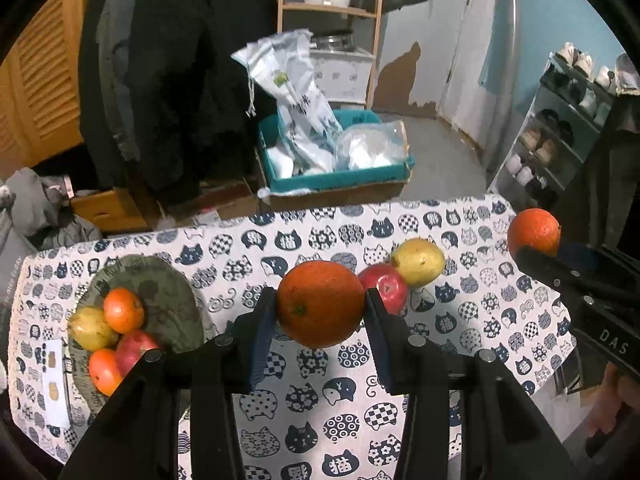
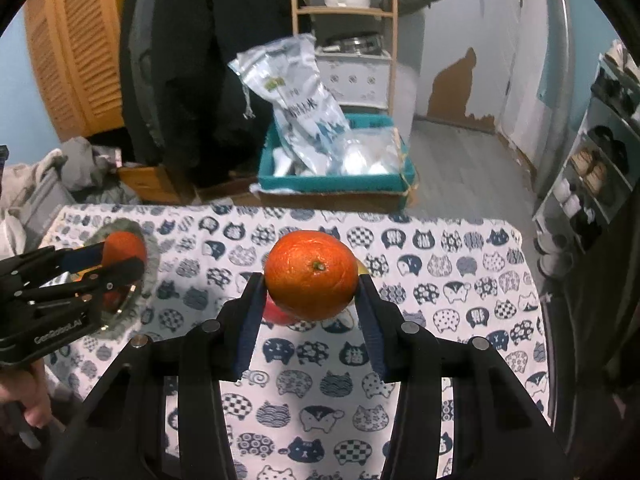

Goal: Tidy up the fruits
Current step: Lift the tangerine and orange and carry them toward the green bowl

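Observation:
My left gripper (image 1: 320,300) is shut on a large orange (image 1: 316,312), held above the cat-print tablecloth (image 1: 312,404). My right gripper (image 2: 310,286) is shut on a second orange (image 2: 308,268), which also shows in the left wrist view (image 1: 534,230). At the table's left stands a grey plate (image 1: 168,288) holding two small oranges (image 1: 123,310), a yellow fruit (image 1: 91,328) and a red apple (image 1: 134,348). Loose on the cloth lie a red apple (image 1: 386,286) and a yellow fruit (image 1: 418,262) side by side. In the right wrist view, the left gripper (image 2: 120,258) hovers over the plate (image 2: 154,268).
A white card (image 1: 54,384) lies at the table's left edge. Beyond the far edge, a teal box (image 1: 340,178) with plastic bags sits on the floor. Dark coats (image 1: 168,80) hang behind it. A shoe rack (image 1: 560,132) stands at the right. A hand (image 2: 28,400) grips the left handle.

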